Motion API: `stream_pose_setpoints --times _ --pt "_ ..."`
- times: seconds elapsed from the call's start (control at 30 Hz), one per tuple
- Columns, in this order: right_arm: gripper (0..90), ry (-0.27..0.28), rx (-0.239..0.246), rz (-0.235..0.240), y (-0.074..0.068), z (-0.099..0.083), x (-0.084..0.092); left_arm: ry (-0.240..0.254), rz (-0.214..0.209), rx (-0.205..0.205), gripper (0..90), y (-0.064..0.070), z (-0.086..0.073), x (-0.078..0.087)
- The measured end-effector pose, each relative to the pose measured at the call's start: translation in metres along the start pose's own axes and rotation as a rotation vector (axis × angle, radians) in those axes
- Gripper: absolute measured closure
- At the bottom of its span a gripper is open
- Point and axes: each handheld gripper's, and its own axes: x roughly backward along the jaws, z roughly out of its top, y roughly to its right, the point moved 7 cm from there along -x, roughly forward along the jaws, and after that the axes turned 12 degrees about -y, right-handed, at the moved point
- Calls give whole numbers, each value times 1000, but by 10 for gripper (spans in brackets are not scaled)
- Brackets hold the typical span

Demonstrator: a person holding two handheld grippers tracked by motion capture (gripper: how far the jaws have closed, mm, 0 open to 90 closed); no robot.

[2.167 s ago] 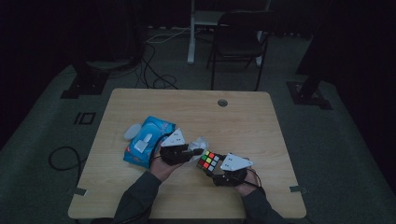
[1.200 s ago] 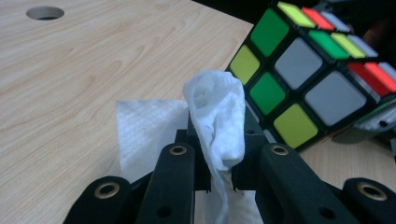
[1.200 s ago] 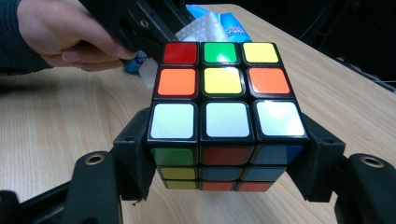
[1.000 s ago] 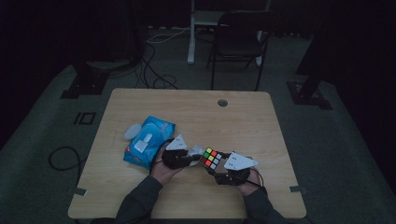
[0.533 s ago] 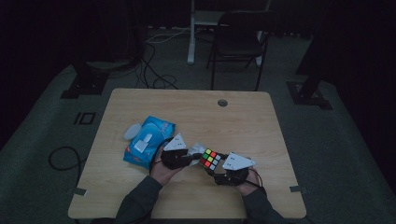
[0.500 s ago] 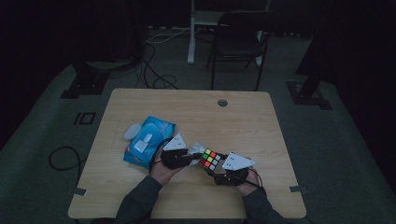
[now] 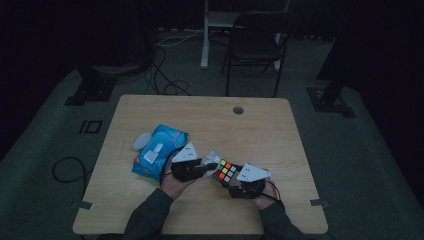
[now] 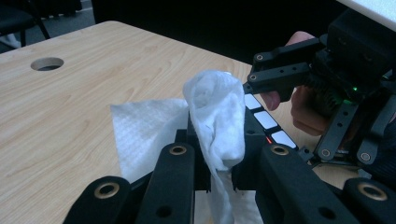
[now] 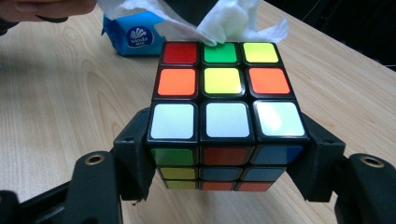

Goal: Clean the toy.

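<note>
While your right gripper (image 9: 224,149) clamps the puzzle cube (image 9: 223,114) by two opposite sides, jaws at a middling spread set by the cube's width, your left gripper (image 8: 219,163) is pinched nearly shut on a wad of white tissue (image 8: 217,116).

Position: the cube sits in the right jaws near the front middle of the table (image 7: 260,125), and whether it rests on the wood or hangs just above it cannot be told. Top face mixed: red, green, yellow along the far row; orange, yellow, orange in the middle; three white squares nearest the jaws. In the high view the cube (image 7: 226,171) lies between your two hands, with the left gripper (image 7: 207,166) just beside it.

Tissue: the bunched end meets the far edge of the top face, at the green square. A loose flat tail of it trails onto the wood behind.

Blue tissue pack (image 7: 159,155) lies to the left, apart from the cube, with a small pale object (image 7: 141,141) beside it; identity unclear.

Progress, as judged: tissue is out and gripped, cube is secured, first contact made at one edge. Most of the top face appears unwiped, and the side faces under the jaw pads cannot be reached without regripping. Work looks early.
</note>
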Motion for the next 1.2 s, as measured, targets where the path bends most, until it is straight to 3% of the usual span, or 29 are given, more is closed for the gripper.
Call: stream_pose_setpoints --times 0.37,1.0,1.2 --pt "344 8 -10 -12 2 1 3 -11 6 15 818 -4 -6 -3" --pt "344 54 -47 -27 9 6 12 -135 48 50 817 -13 -38 -30" --pt "344 48 -68 -39 13 5 13 -128 46 52 816 -11 -40 -30"
